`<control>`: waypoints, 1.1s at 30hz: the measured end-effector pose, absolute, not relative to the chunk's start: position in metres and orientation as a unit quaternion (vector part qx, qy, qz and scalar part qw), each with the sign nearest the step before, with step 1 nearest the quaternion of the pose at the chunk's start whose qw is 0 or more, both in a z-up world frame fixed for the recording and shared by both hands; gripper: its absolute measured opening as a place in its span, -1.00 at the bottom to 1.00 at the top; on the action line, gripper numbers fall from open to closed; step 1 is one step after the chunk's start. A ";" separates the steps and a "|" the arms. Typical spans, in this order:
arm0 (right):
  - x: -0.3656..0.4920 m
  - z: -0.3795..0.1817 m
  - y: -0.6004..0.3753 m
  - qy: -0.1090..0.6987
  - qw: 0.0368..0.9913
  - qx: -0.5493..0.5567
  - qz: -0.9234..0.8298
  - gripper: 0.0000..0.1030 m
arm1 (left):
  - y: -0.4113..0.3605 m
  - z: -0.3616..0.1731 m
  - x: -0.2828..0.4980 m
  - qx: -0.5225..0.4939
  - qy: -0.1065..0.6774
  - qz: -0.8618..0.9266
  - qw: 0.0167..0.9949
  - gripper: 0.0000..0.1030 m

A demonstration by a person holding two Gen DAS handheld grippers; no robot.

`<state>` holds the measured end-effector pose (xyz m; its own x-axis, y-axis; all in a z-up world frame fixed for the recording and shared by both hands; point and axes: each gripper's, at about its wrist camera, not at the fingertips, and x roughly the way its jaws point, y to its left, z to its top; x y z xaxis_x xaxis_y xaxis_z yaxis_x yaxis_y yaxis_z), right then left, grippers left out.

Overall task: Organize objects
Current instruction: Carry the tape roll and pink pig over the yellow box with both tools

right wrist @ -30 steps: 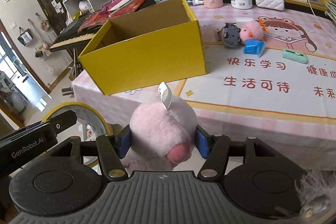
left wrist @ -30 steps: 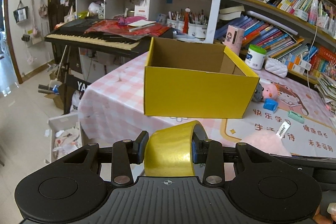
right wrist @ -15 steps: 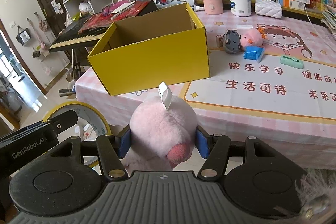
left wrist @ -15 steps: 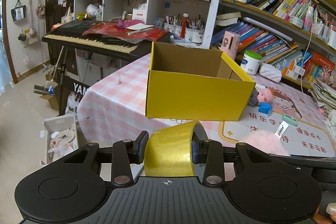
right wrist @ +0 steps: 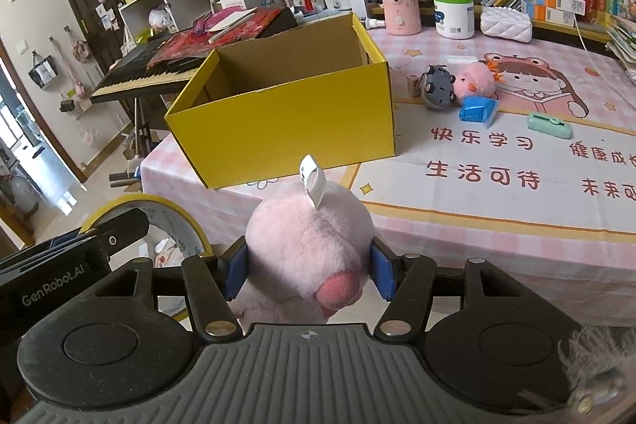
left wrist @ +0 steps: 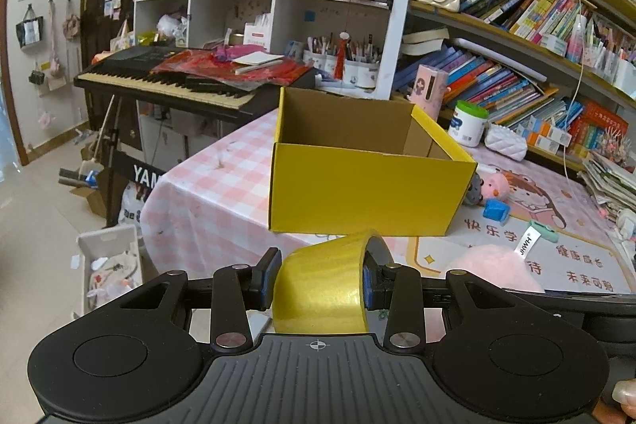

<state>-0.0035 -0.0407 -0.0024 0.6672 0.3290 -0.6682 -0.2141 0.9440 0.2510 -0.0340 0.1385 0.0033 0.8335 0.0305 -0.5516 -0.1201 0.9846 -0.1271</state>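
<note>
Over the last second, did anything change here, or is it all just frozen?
In both views the yellow box appears to have slid slightly farther off, so both hands seem to have eased back from the table. Nothing was picked up or released. The left gripper still clamps the yellow tape roll, the right gripper still squeezes the pink plush toy, and the small toys on the table lie where they were.

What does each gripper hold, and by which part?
The left gripper clamps a roll of yellow tape across its flat sides. The right gripper squeezes a pink plush toy across its round body.
</note>
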 end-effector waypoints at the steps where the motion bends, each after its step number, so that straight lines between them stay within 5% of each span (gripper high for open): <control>1: -0.002 -0.002 -0.040 0.380 0.910 0.076 0.150 0.14 | 0.139 0.004 -0.033 -0.078 0.285 0.040 0.955 -0.28; 23: 0.056 0.011 -0.028 0.363 0.915 0.057 0.169 0.14 | 0.135 0.015 0.017 -0.064 0.260 0.045 0.963 -0.28; 33: 0.111 0.049 -0.027 0.286 0.937 0.053 0.195 0.14 | 0.127 0.045 0.063 -0.051 0.193 0.056 0.978 -0.28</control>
<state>0.1106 -0.0273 0.0485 0.7601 0.3956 -0.5155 -0.3345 0.9183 0.2116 0.0629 0.1266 0.0453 0.9193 0.0897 -0.3833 -0.1293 0.9885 -0.0790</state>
